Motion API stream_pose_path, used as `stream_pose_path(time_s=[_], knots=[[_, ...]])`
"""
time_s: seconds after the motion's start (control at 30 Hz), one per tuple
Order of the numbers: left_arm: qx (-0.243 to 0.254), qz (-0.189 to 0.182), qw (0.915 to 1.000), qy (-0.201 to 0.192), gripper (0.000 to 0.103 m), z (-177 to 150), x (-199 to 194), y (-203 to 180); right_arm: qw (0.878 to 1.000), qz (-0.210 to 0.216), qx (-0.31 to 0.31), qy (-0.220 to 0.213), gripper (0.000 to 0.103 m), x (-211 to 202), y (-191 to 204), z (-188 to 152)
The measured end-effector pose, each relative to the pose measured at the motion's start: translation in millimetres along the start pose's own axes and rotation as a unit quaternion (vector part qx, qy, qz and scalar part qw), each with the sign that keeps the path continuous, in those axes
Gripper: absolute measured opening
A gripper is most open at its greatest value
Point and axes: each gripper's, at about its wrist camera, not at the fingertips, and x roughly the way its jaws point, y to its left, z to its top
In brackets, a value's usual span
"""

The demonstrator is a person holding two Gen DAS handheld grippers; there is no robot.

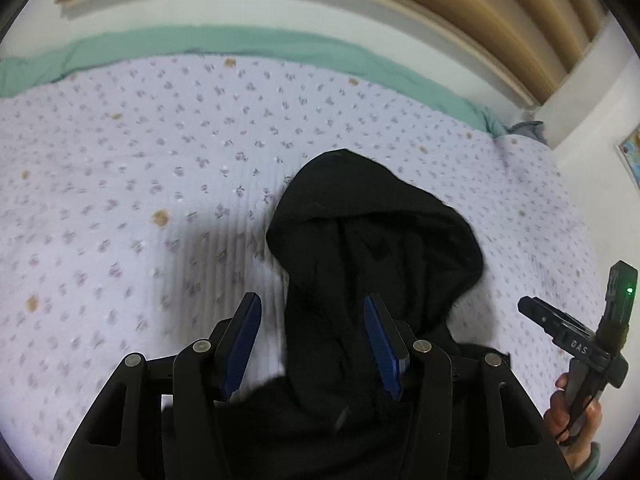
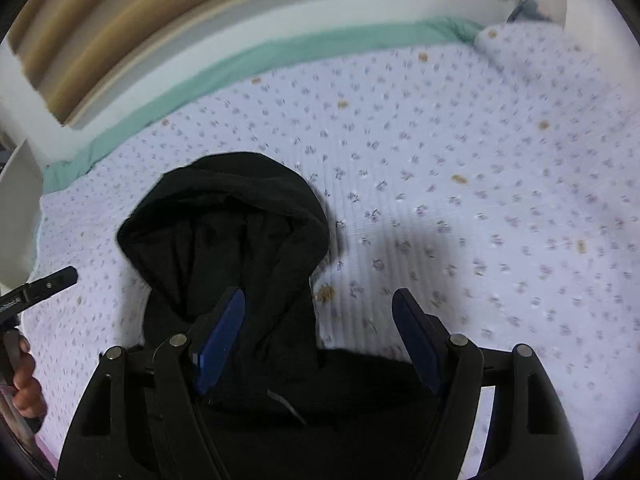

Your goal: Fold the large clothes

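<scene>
A black hooded garment (image 1: 372, 248) lies on the bed, its hood toward the far side and its body running under both grippers. My left gripper (image 1: 311, 300) hangs above it with blue pads (image 1: 244, 344) apart and nothing pressed between them; the hood's left edge shows in the gap. My right gripper (image 2: 319, 294) is also open above the garment (image 2: 232, 232), whose right edge lies under its left finger. Each gripper shows in the other's view, held by a hand: the right gripper (image 1: 576, 344) and the left gripper (image 2: 40, 286).
The bed is covered by a pale lilac flowered sheet (image 1: 160, 152) with a green cover (image 1: 240, 46) along its far edge. A white wall and beige panels (image 1: 500, 12) stand behind. A grey bundle (image 1: 528, 128) sits at the far corner.
</scene>
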Motion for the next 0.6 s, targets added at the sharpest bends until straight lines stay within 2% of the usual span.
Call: stream_pose_path(time_s=[0.07,0.2,0.3,0.37,0.4,0.43,0.5,0.6], knots=[[-0.002,0.006,1.0000,0.005,0.054,8.2,23.9,4.6,1.000,-0.001,0.003,0.009,0.079,23.8,-1.4,6.2],[-0.015,-0.013,0.9998,0.008,0.054,19.2,64.5,15.0,0.999,0.010,0.015,0.028,0.078,69.0,-6.1,15.3],[-0.024,-0.005,0.9996,0.013,0.054,24.5,91.0,17.7,0.999,0.014,0.020,0.037,0.077,98.1,-7.0,19.8],[-0.033,0.010,0.9993,0.012,0.053,26.3,104.0,19.6,0.999,0.020,0.022,0.041,0.072,112.5,-4.7,21.8],[-0.043,0.035,0.9985,-0.002,0.029,26.3,107.7,23.8,0.999,0.025,0.021,0.043,0.056,119.2,-3.2,22.6],[-0.059,0.043,0.9973,-0.004,0.011,26.3,110.5,30.8,0.999,0.028,0.014,0.043,0.007,122.9,-1.0,23.3],[-0.103,0.010,0.9946,-0.013,0.011,23.8,100.8,48.9,1.000,0.004,-0.001,0.023,0.007,115.8,-2.5,26.6],[-0.104,-0.036,0.9931,-0.040,0.013,14.3,66.6,59.0,1.000,0.005,-0.012,-0.010,0.006,86.0,-11.3,24.7]])
